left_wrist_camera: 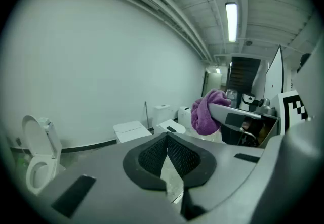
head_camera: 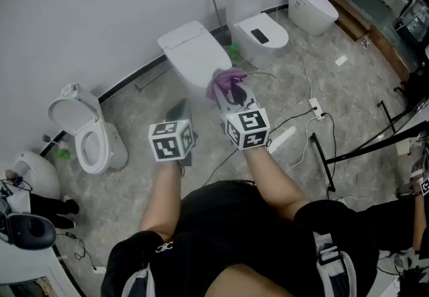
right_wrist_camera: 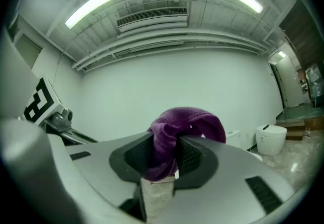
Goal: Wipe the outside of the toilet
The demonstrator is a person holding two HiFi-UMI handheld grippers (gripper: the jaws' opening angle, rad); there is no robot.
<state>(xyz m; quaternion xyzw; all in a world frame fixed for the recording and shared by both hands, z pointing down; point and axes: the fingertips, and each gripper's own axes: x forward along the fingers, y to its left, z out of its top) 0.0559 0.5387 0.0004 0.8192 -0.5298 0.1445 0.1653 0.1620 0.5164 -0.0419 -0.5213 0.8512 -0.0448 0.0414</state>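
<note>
Left gripper (left_wrist_camera: 167, 139): pads pressed together, nothing between them. It sits just left of the right gripper (right_wrist_camera: 164, 148), both out in front of me over the grey tile floor (head_camera: 127, 195).

Right gripper is clamped on a purple cloth (right_wrist_camera: 188, 123). The cloth bunches up above the pads and a short end hangs below them. This gripper is tilted up, so its view shows mostly wall and ceiling lights.

Just past the cloth is the closed-lid toilet (head_camera: 194, 54), white. In the head view the cloth overlaps the lid's front edge; I can't tell if it touches.

Black cables (head_camera: 315, 135) run across the floor to my right.

Open-lid toilet (head_camera: 88, 141) stands well off to the left, by the wall (head_camera: 100, 7).

2 more white ones sit farther back on the right: the tank toilet (head_camera: 260, 29) and, beyond it, the rounded toilet (head_camera: 314, 7).
</note>
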